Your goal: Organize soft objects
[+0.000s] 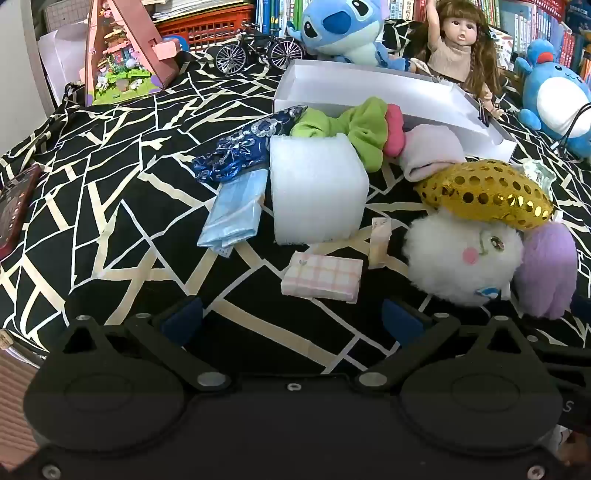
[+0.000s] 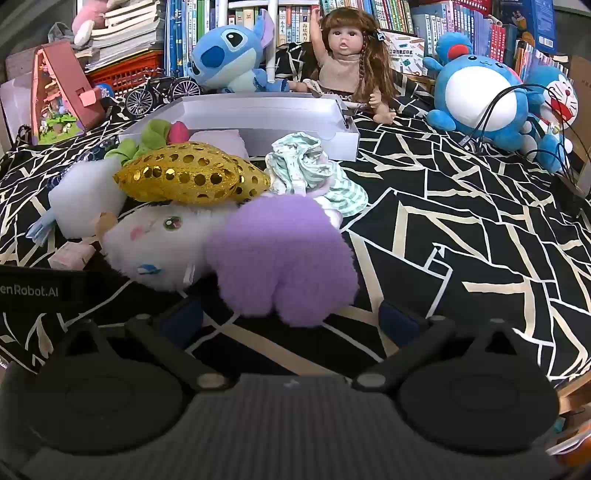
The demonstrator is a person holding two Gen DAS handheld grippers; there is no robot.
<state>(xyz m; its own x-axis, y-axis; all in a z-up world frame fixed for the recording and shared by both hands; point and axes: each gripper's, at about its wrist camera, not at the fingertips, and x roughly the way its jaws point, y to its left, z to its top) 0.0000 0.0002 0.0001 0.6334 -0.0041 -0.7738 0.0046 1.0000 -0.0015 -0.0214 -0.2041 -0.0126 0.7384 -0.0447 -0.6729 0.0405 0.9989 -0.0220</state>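
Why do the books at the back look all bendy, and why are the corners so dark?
Both views use a fisheye lens: in the right wrist view the books curve along the top edge and the corners go black; in the left wrist view the white box looks skewed and the gold sequin cushion glints with light. The toys stay fairly sharp.

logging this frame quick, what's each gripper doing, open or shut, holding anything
Left gripper: open, holding nothing.
Right gripper: open, holding nothing; the purple plush lies just ahead of it.
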